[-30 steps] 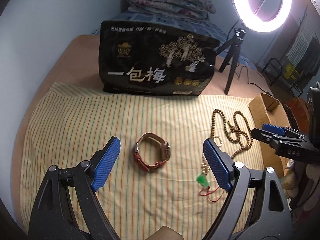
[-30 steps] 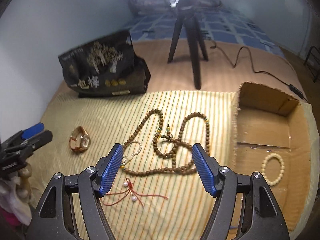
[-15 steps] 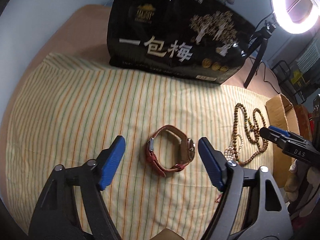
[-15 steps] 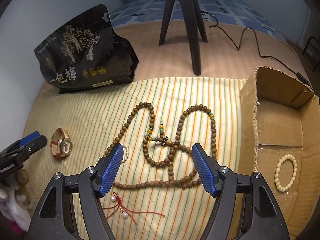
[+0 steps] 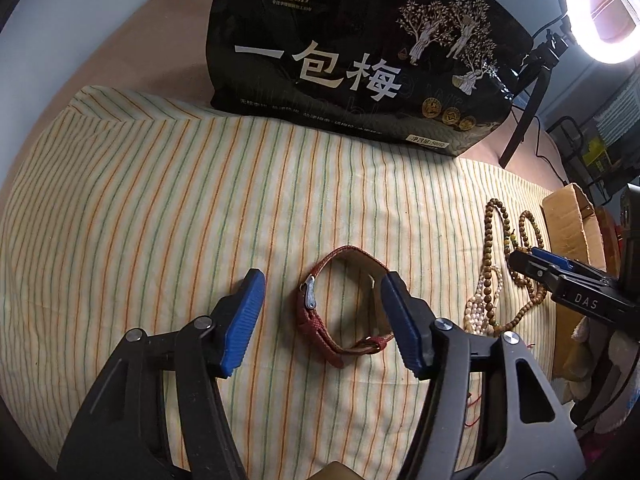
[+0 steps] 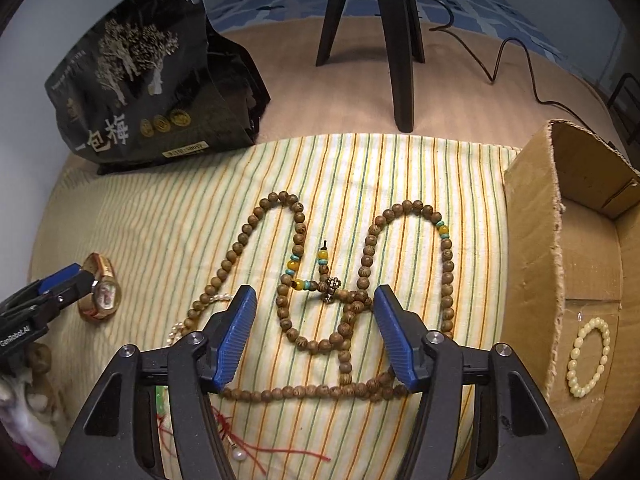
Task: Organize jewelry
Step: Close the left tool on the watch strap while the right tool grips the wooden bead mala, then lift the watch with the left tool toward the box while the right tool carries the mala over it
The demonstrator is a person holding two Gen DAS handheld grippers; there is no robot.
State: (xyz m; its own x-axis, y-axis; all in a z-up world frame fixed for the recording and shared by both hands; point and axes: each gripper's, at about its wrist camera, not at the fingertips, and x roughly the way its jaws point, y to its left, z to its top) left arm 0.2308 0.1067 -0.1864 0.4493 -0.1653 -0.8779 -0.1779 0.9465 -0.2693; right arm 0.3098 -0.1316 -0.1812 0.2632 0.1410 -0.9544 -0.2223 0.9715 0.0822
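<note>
A red-strapped wristwatch (image 5: 340, 304) stands on its edge on the striped cloth (image 5: 160, 200). My left gripper (image 5: 320, 292) is open with one blue finger on each side of the watch, not touching it. The watch also shows at the left of the right wrist view (image 6: 102, 294). A long wooden bead necklace (image 6: 360, 280) lies looped on the cloth. My right gripper (image 6: 314, 306) is open and empty over its middle. A small pearl strand (image 6: 180, 326) and a red cord with pearls (image 6: 240, 444) lie by the left finger.
A cardboard box (image 6: 560, 240) at the right holds a cream bead bracelet (image 6: 588, 356). A black snack bag (image 5: 360, 52) stands behind the cloth. A ring-light tripod (image 6: 376, 20) and its cable (image 6: 516, 64) are at the back.
Both grippers moved forward and lower. The left one now straddles the watch. The right one came down over the wooden necklace. Both stayed open.
</note>
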